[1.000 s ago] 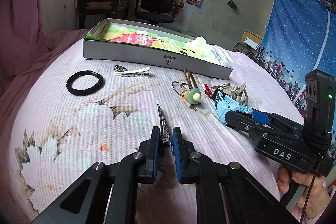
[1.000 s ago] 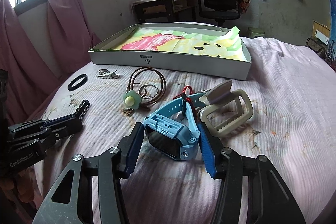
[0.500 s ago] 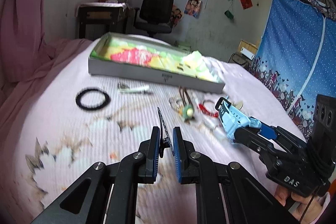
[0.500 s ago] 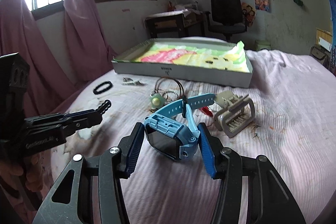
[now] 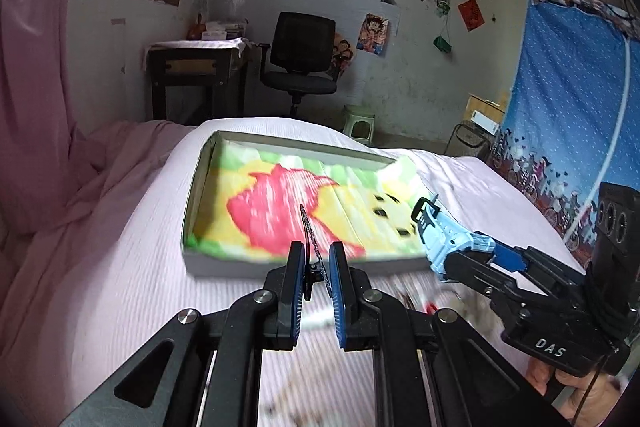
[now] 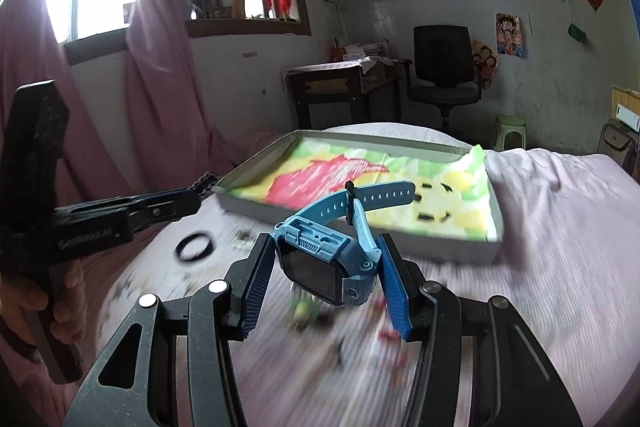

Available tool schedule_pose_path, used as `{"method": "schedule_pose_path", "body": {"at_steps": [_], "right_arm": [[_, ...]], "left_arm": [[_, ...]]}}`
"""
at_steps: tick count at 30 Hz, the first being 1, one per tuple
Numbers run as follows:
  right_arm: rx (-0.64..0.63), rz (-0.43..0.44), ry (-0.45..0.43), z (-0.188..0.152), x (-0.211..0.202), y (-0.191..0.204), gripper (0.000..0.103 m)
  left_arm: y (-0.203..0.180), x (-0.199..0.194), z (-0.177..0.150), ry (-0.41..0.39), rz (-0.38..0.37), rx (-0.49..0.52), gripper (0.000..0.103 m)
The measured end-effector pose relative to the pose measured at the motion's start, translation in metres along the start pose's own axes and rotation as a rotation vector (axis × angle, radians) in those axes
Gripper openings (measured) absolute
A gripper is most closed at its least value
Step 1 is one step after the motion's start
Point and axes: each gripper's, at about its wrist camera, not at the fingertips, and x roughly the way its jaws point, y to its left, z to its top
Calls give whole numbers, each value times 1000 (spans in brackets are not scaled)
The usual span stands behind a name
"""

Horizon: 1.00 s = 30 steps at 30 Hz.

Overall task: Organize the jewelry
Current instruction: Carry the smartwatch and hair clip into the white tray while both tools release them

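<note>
My left gripper (image 5: 317,277) is shut on a thin dark hair clip (image 5: 310,239) that sticks up between the pads, held above the bed near the front wall of the shallow cardboard box (image 5: 224,265). My right gripper (image 6: 326,277) is shut on a light blue smartwatch (image 6: 328,259), lifted above the bed; it also shows in the left wrist view (image 5: 444,241) at the box's right front corner. The box (image 6: 360,239) is lined with a red, yellow and green paper.
A black hair tie (image 6: 194,247), a small metal clip (image 6: 242,237), a green bead piece (image 6: 304,311) and red bits lie blurred on the pink bedspread (image 6: 560,227). A desk (image 5: 196,67) and office chair (image 5: 300,59) stand behind the bed.
Both grippers have risen off the bed and moved forward toward the box, each still holding its item. The items left on the bed now lie below and behind.
</note>
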Motion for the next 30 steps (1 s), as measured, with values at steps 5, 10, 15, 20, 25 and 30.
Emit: {"method": "schedule_pose_path", "body": {"at_steps": [5,10,15,20,25,30], "right_arm": [[25,-9,52,30,55,-6,47],[89,-18,100,37,98,-20,47],[131,-47,175,31,128,-28,47],[152,-48,240,23,143,-34,47],[158,-42,249,22,143,-36,48],[164,-46,226,20,130,-38,52]], "left_arm": [[20,41,23,42,3,-51,12],[29,77,28,127,21,-66,12],[31,101,22,219,46,-59,12],[30,112,13,270,64,-51,13],[30,108,13,255,62,-49,13],[35,91,12,212,52,-78,17]]}}
